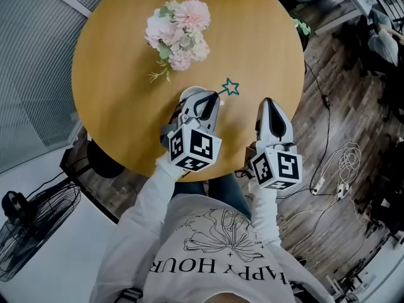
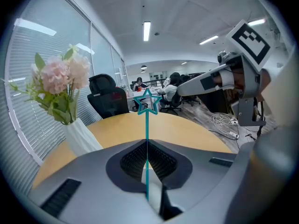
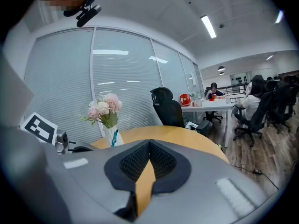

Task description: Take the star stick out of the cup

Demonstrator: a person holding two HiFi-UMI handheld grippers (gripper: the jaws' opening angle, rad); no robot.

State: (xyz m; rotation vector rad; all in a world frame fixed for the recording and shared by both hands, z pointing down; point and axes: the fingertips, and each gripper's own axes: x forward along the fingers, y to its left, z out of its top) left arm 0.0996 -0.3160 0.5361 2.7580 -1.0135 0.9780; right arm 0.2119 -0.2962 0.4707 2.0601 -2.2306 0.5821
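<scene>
A thin teal star stick stands upright between the pads of my left gripper, which is shut on its shaft. Its star pokes out just past the left gripper over the round wooden table. A pale rim under the left gripper may be the cup; the rest of it is hidden. My right gripper hovers beside it near the table's front edge. In its own view the right gripper has its tips together and nothing between them. The stick shows there too.
A white vase of pink flowers stands mid-table, just beyond the left gripper. Black office chairs and desks lie past the table. Cables and a power strip lie on the wood floor to the right; a fan stands at lower left.
</scene>
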